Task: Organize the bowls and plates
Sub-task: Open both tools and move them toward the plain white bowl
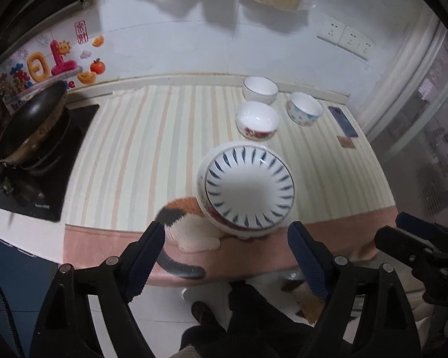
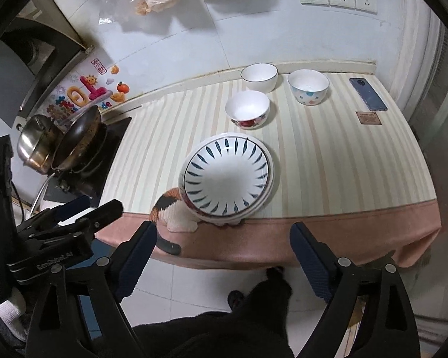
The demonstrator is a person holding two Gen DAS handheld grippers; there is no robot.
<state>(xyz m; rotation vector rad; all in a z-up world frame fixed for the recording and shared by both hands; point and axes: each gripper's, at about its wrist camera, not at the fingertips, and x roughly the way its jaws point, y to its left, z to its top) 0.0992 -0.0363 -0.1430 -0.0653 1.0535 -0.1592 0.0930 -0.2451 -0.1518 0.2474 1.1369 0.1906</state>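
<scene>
A stack of plates sits near the front edge of the striped table, topped by a white plate with blue leaf marks (image 1: 248, 188) (image 2: 227, 176). Behind it stand three bowls: a red-flowered bowl (image 1: 257, 120) (image 2: 247, 112), a plain white bowl (image 1: 259, 89) (image 2: 259, 76) and a dotted bowl (image 1: 304, 108) (image 2: 308, 86). My left gripper (image 1: 226, 232) hangs open in front of the stack, nothing between its fingers. My right gripper (image 2: 223, 228) is also open and empty, short of the table edge. Each gripper shows at the side of the other's view.
A dark wok (image 1: 30, 131) and a steel pot (image 2: 35, 143) sit on the stove at the left. A phone (image 2: 368, 94) and a small brown card (image 2: 369, 117) lie at the table's right. A cat-shaped figure (image 2: 171, 208) peeks from under the plates. Bags hang on the wall.
</scene>
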